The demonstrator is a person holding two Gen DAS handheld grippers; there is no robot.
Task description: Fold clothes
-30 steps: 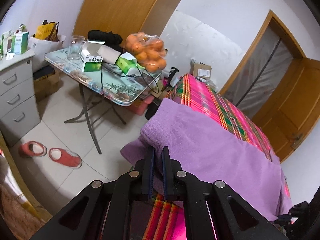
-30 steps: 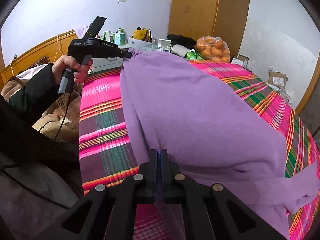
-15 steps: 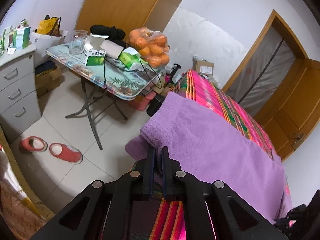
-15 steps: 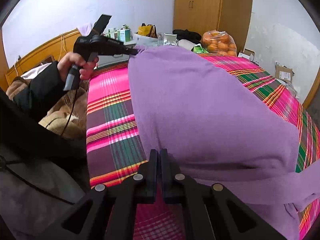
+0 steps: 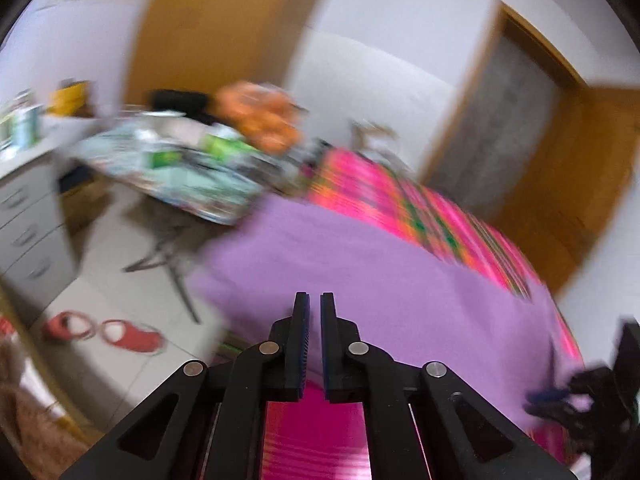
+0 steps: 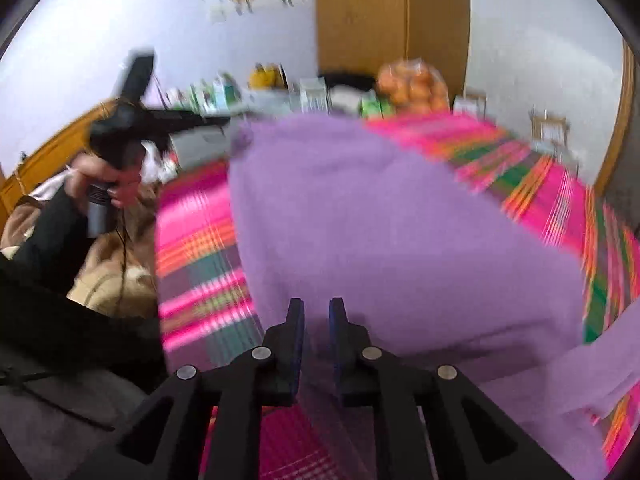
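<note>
A purple garment (image 5: 380, 280) lies spread over the bed's pink plaid sheet (image 5: 380, 188). My left gripper (image 5: 315, 300) is shut on one corner of it, with purple cloth showing in the thin slit between the pads. In the right wrist view a hand holds that left gripper (image 6: 226, 120) at the garment's (image 6: 380, 220) raised far corner. My right gripper (image 6: 316, 308) is at the near edge. Its jaws are opening, and the pads stand apart from the cloth edge between them. The left wrist view shows the right gripper (image 5: 552, 396) at the far corner.
A folding side table (image 5: 192, 184) crowded with boxes and a bag of oranges (image 5: 264, 120) stands beside the bed. Grey drawers (image 5: 28, 232) and red slippers (image 5: 104, 330) are on the floor side. A brown blanket (image 6: 108, 276) is heaped left of the plaid sheet (image 6: 192, 240).
The right jaws, shut before, have parted. The left gripper has moved with the cloth corner still in it, and both views are now blurred by motion.
</note>
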